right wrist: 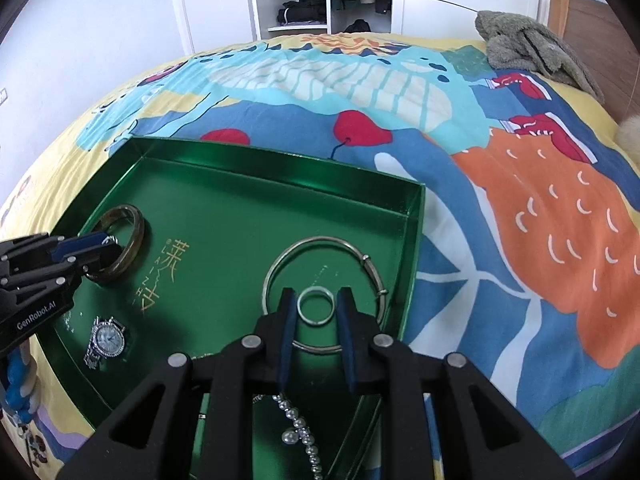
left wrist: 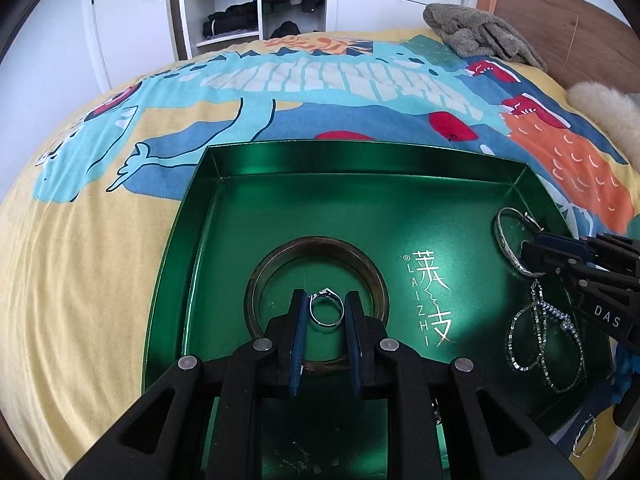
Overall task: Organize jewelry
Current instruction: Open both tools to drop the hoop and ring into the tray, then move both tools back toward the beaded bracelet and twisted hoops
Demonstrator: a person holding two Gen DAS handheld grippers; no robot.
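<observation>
Left gripper (left wrist: 326, 312) closed lightly on a small silver ring (left wrist: 327, 309) above the brown bangle (left wrist: 316, 280), right gripper (right wrist: 316, 308) clamped on a plain silver ring (right wrist: 316, 306) over the thin silver bangle (right wrist: 326, 292), both inside the green tray (left wrist: 360, 164) on the patterned bedspread (left wrist: 100, 240), watch (right wrist: 106, 340) and pearl strand (right wrist: 298, 424) nearby.

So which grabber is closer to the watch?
Left. The left gripper is over the brown bangle, just beyond the watch on the same side of the green tray. The right gripper is at the silver bangle, farther across.
</observation>
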